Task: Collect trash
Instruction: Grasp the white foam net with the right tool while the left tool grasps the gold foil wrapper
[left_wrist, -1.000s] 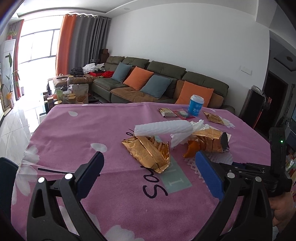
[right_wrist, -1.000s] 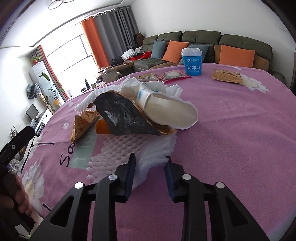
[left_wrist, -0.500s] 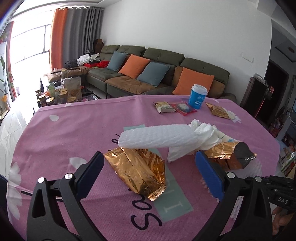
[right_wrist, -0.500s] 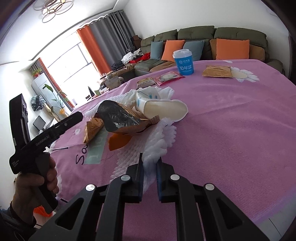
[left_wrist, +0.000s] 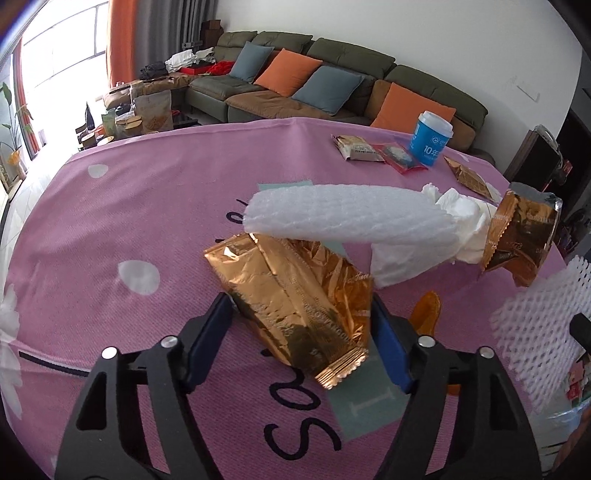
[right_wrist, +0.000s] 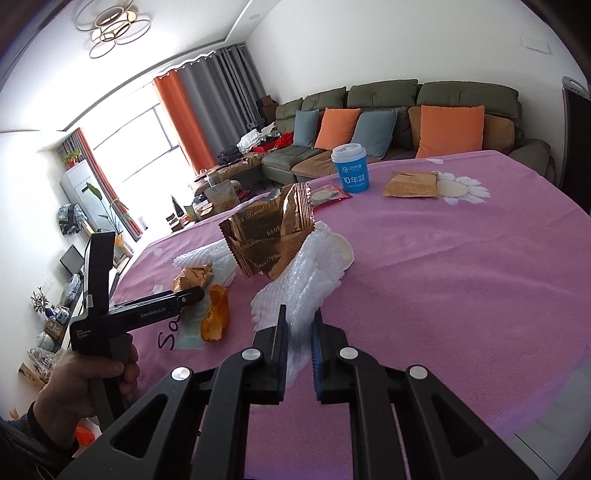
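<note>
My right gripper (right_wrist: 298, 325) is shut on a white foam net (right_wrist: 306, 273) and lifts it off the pink tablecloth, with a gold foil wrapper (right_wrist: 271, 230) resting on top; the same foam net (left_wrist: 535, 314) and wrapper (left_wrist: 521, 236) show at the right of the left wrist view. My left gripper (left_wrist: 301, 317) is open, its fingers either side of a flat gold foil bag (left_wrist: 295, 299) on the cloth. A white foam sleeve (left_wrist: 347, 218) and crumpled tissue (left_wrist: 465, 218) lie just beyond it. An orange scrap (left_wrist: 426, 312) lies by the right finger.
A blue paper cup (left_wrist: 430, 138) stands at the far side with snack packets (left_wrist: 356, 147) and another gold wrapper (left_wrist: 467, 177). The cup also shows in the right wrist view (right_wrist: 351, 168), near a flat gold wrapper (right_wrist: 410, 184). A sofa (left_wrist: 332, 85) stands behind the table.
The left gripper moved forward and down and narrowed around the gold bag. The right gripper closed on the foam net and raised it, tipping the wrapper upright.
</note>
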